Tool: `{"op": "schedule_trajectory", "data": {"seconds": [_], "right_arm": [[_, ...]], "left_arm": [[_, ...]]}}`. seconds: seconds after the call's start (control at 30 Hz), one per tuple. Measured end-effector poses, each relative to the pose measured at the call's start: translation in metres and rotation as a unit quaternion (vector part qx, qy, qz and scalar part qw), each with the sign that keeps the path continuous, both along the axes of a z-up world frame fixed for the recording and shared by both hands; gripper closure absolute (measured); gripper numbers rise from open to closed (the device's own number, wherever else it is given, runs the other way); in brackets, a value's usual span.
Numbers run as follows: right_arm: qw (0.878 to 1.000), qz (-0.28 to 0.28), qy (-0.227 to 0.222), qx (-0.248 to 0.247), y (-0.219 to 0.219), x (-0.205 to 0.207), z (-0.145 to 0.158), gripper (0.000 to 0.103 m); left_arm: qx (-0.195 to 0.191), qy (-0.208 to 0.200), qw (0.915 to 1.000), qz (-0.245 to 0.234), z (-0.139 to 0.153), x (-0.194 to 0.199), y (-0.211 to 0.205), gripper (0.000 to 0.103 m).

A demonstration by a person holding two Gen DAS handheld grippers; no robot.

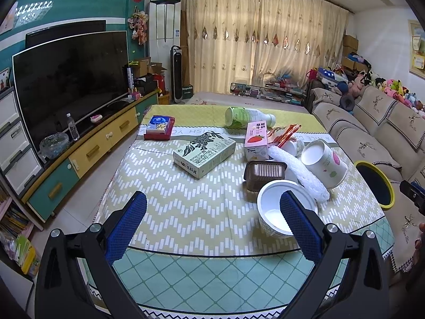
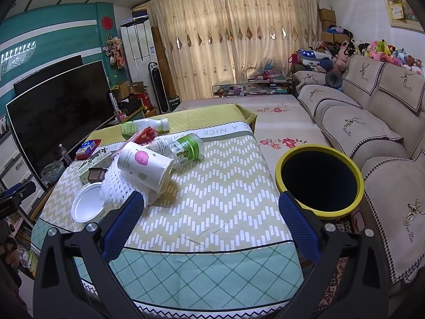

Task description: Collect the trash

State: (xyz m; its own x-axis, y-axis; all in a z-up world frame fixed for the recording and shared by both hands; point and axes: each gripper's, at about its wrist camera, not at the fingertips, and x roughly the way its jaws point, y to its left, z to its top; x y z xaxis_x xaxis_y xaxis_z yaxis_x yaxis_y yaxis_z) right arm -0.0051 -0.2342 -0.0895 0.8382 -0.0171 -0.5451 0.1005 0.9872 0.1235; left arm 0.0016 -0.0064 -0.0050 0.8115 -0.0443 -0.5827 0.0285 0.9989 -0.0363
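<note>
- The trash lies scattered over the far half of the table (image 2: 212,212), which is covered with a green-and-white zigzag cloth; a band across the cloth reads "A NICE".
- A paper cup (image 2: 144,166) printed with a pink leaf and a small green apple lies on its side, resting on white foam netting (image 2: 118,188).
- Just behind it lies a clear jar (image 2: 186,150) with a green lid and Chinese writing too small to read, and further back a toppled white-and-green bottle (image 1: 248,117).
- A pink strawberry milk carton (image 1: 256,139) stands upright with Chinese characters on top; a flat green box (image 1: 204,154) with a black floral drawing and Chinese lettering lies to its left.
- A brown plastic tray (image 1: 265,171) sits between the carton and a white bowl (image 1: 276,212); a red-and-blue box (image 1: 159,127) sits near the far left corner.
- The yellow-rimmed bin (image 2: 318,180) stands off the table's right side, beside the sofa (image 2: 372,122).
- The left gripper (image 1: 212,220) hovers over the near part of the table, jaws spread wide and holding nothing, its right finger in front of the bowl.
- The right gripper (image 2: 209,220) is likewise spread and empty, above the cloth, its right finger overlapping the bin's rim in the picture.
</note>
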Motion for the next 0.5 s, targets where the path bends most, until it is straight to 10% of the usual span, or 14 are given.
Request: {"op": "schedule_trajectory", "data": {"seconds": [0.5], "right_arm": [[1.000, 0.002, 0.006, 0.007, -0.0012, 0.0039, -0.0021, 0.006]], "left_arm": [[-0.002, 0.004, 1.0000, 0.002, -0.0040, 0.0045, -0.0029, 0.004]]}}
